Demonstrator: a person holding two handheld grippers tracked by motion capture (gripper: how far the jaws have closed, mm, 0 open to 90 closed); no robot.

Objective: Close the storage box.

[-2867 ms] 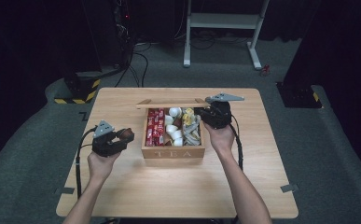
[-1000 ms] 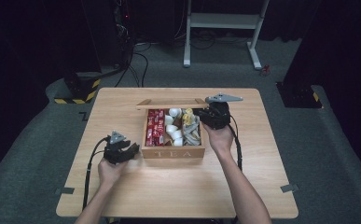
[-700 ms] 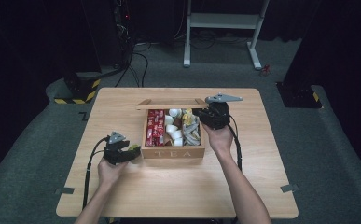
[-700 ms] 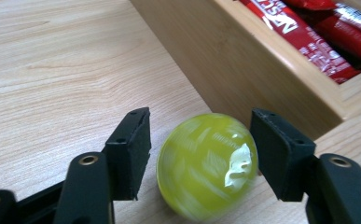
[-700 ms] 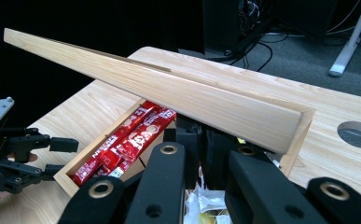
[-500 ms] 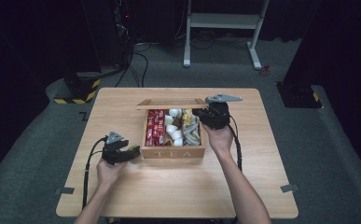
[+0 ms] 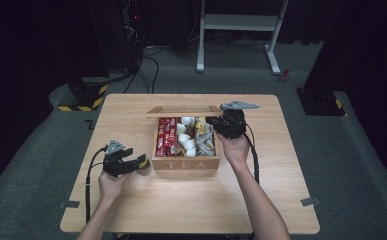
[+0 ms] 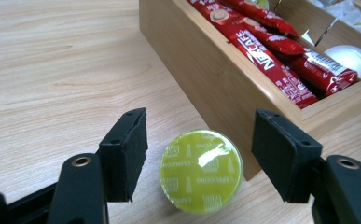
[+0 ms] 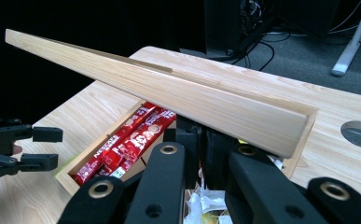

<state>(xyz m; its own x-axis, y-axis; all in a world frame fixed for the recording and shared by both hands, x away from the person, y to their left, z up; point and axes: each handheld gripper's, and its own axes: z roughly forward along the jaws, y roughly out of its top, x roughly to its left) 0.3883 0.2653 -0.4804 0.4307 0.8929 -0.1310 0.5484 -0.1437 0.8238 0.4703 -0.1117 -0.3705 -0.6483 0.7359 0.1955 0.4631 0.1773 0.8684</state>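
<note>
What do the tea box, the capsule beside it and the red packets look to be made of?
Tea box: pale unpainted wood, its grain visible, matte. Capsule: its lid looks like shiny yellow-green foil, catching glare; the body is hidden. Red packets: glossy printed wrap, probably plastic film, with crinkled highlights.

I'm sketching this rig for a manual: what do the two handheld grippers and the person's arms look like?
Both the left gripper and the right gripper are black, each topped by a grey three-cornered plate and trailing a black cable. The jaws are black bars with brass-coloured rivets, ending in flat black foam-like pads. The forearms are bare, with no sleeves visible.
</note>
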